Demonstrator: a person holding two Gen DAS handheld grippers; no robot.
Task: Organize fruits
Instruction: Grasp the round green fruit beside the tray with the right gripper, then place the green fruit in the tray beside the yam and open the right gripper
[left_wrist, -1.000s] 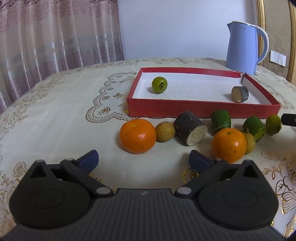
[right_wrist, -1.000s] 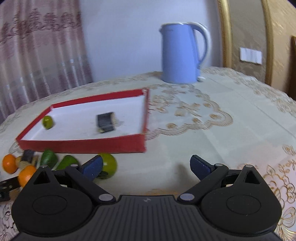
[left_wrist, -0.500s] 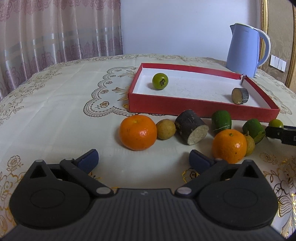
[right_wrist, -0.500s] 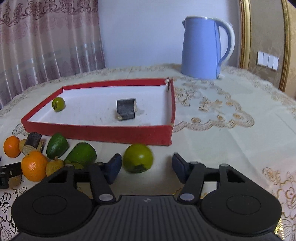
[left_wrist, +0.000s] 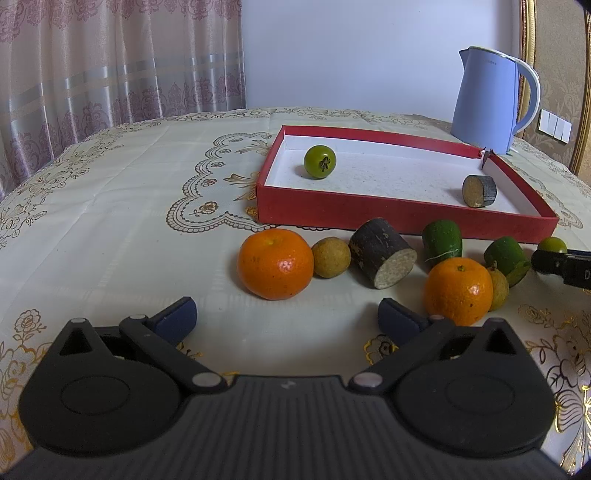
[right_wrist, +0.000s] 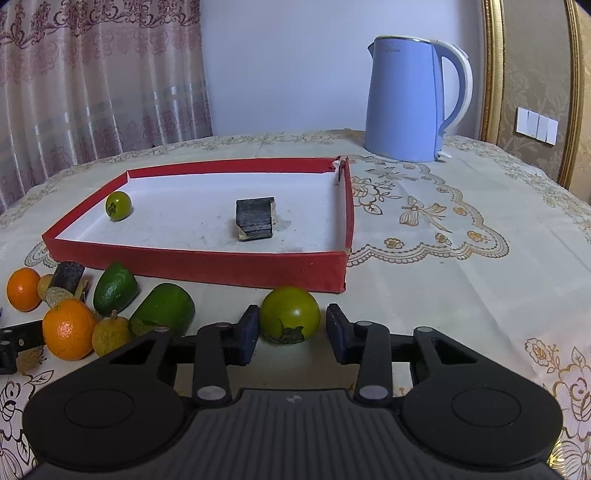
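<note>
A red tray (right_wrist: 207, 264) holds a small green fruit (right_wrist: 118, 205) and a dark cut piece (right_wrist: 255, 218). In front of it a round green fruit (right_wrist: 290, 314) lies on the cloth between the pads of my right gripper (right_wrist: 291, 328); the jaws stand partly closed around it with small gaps on both sides. My left gripper (left_wrist: 286, 319) is open and empty, low over the cloth, just short of an orange (left_wrist: 275, 263). Beside that orange lie a brown round fruit (left_wrist: 331, 257), a dark cut log (left_wrist: 382, 252), a second orange (left_wrist: 458, 290) and green fruits (left_wrist: 442, 238).
A blue kettle (right_wrist: 410, 99) stands behind the tray at the right. The round table has an embroidered cream cloth (left_wrist: 110, 206). Curtains hang behind at the left. The right gripper's finger shows at the right edge of the left wrist view (left_wrist: 563, 266).
My right gripper has swung left and forward so the round green fruit now sits between its pads, and its jaws have narrowed. The left gripper has barely moved and stays open.
</note>
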